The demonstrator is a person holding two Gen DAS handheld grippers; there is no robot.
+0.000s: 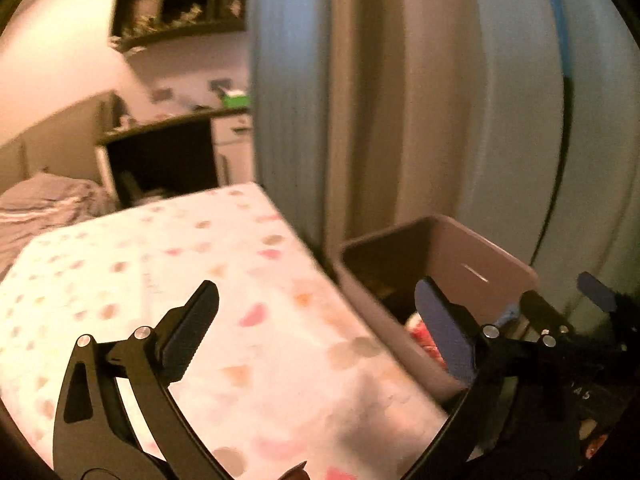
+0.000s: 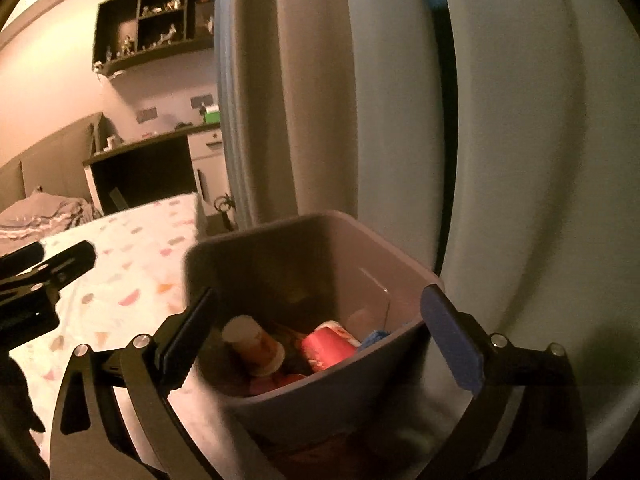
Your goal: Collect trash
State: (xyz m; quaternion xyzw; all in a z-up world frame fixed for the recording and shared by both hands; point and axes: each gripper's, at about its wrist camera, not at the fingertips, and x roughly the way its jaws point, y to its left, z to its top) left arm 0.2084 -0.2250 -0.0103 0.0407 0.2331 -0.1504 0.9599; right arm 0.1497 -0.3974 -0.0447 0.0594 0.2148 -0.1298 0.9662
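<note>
A grey bin stands beside the table and holds trash. An orange cup with a white base, a red cup and something blue lie in it. My right gripper hangs over the bin's near side, open. The bin shows between its fingers and no pad presses on it. My left gripper is open and empty above the table's edge. The bin lies just right of it. The right gripper's blue pad shows at the far right there, and the left gripper's fingers at the left of the right wrist view.
The table carries a white cloth with coloured spots. Pale curtains hang right behind the bin. Farther back are a dark desk, a wall shelf with small figures and rumpled bedding.
</note>
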